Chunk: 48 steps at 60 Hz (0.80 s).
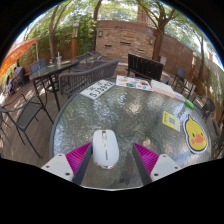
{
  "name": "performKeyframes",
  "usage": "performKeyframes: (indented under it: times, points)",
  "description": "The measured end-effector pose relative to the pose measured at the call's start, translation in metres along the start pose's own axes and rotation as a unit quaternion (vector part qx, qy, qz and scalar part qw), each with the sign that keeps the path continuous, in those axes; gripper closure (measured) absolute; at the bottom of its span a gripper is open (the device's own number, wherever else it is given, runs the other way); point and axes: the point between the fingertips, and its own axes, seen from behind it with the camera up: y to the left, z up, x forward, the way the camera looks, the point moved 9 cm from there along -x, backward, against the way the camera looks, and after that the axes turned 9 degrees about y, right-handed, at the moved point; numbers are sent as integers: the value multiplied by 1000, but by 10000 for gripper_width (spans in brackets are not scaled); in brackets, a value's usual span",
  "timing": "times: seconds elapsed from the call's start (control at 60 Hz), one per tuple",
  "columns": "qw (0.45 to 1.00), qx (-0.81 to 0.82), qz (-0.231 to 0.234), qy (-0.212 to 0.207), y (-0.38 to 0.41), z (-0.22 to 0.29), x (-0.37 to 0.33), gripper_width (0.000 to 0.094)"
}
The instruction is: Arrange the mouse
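Note:
A white computer mouse [105, 148] lies on the round glass table [130, 115], between my two fingers and nearer the left one. My gripper [112, 160] is open. The magenta pad of the left finger [78, 157] and that of the right finger [146, 158] stand at either side of the mouse, with a clear gap on the right side. The mouse rests on the table top on its own.
A yellow duck-shaped mat [195, 132] and a small yellow card [171, 120] lie to the right. Papers [98, 89] and a dark laptop [146, 68] sit at the table's far side. Metal chairs [85, 76] stand around it on a patio.

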Motion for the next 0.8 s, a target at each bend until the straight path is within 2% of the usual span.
performKeyframes:
  times: [0.1, 0.2, 0.333, 0.45, 0.517, 0.617, 0.717, 0.8]
  points:
    - [1000, 1, 15, 4, 3, 3, 5, 204]
    - [999, 4, 47, 6, 9, 3, 8, 432]
    - [999, 9, 46, 9, 9, 4, 7, 497]
    - [997, 25, 67, 8, 9, 10, 0, 577]
    - [998, 8, 68, -13, 5, 24, -12, 576]
    - [993, 13, 96, -62, -4, 67, -51, 576]
    - [983, 18, 120, -138, -38, 122, -105, 576]
    - [972, 33, 120, -197, -91, 162, -143, 577]
